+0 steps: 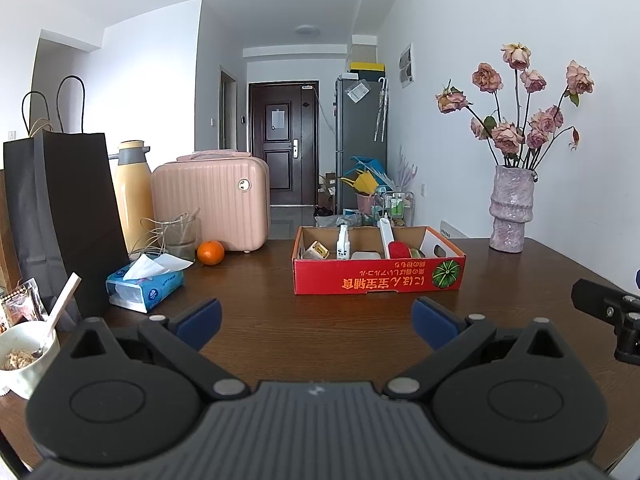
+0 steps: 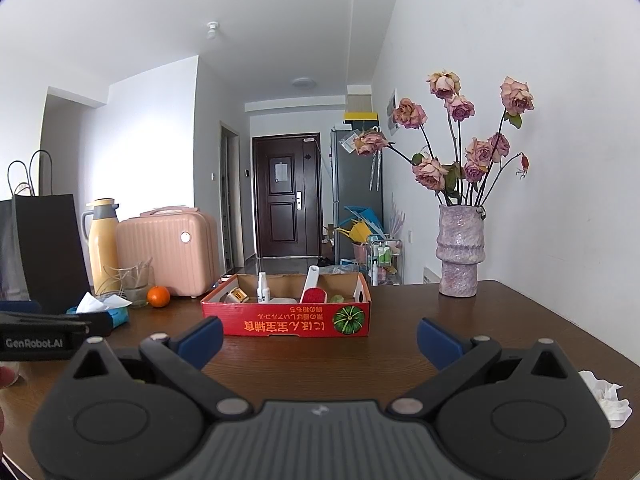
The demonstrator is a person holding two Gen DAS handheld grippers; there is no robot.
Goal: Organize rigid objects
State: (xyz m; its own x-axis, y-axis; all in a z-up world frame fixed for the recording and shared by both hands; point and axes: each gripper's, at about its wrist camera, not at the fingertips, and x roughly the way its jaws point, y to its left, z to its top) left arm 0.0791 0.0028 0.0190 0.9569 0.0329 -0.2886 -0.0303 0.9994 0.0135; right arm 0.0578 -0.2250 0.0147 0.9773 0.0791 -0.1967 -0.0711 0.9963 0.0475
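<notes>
Red box — beyond both parted tongs

A: what's sitting around on the table atm?

B: black paper bag standing far left w/ a yellow thermos behind it, pink suitcase sitting next to that. Orange lying just in front of the case, beside a glass jar.

A: and the right side?

B: purple vase holding dried roses, standing by the wall. Crumpled tissue lying near the right edge. Tissue pack and a bowl w/ a spoon sitting left.
</notes>
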